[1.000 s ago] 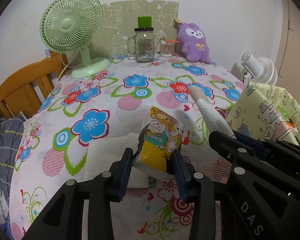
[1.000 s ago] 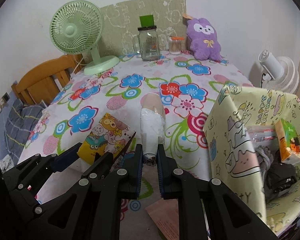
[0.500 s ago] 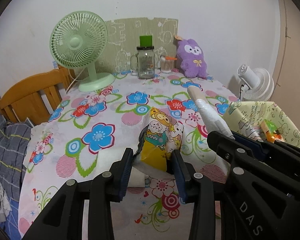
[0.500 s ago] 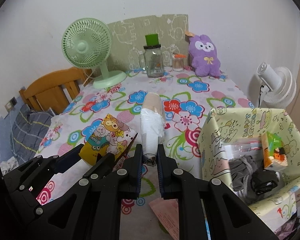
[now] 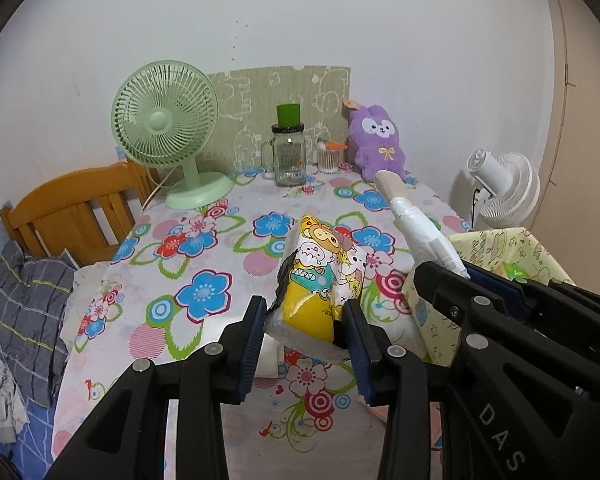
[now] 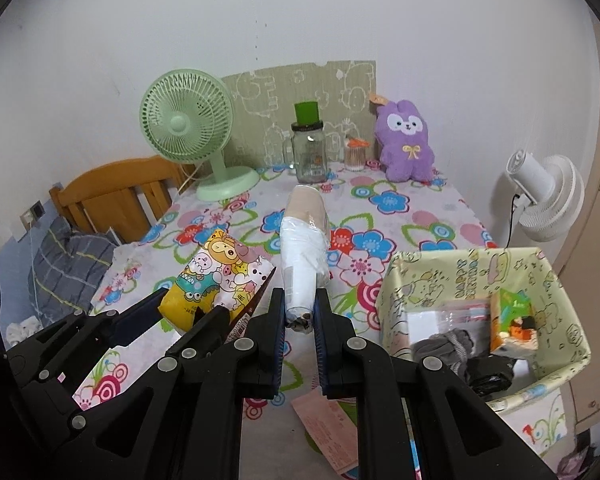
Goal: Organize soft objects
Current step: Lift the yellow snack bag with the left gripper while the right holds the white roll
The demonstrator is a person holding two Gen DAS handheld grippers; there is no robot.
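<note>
Above the table, left fingers clamp a tissue pack, right fingers a roll.

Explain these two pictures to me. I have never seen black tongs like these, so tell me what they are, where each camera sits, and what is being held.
These are two hand-held grippers, not a robot; a person carries one in each hand. Each has a wide-angle camera looking forward along its two fingers, so each picture is one gripper's own view.

In the left view, the left gripper clamps a yellow cartoon-printed soft packet. In the right view, the right gripper clamps a white plastic-wrapped roll with a beige end. Both are held above the flower-patterned tablecloth.

At the far edge stand a green desk fan, a glass jar and a purple plush toy. On the right is a pale yellow patterned box already holding several things.
</note>
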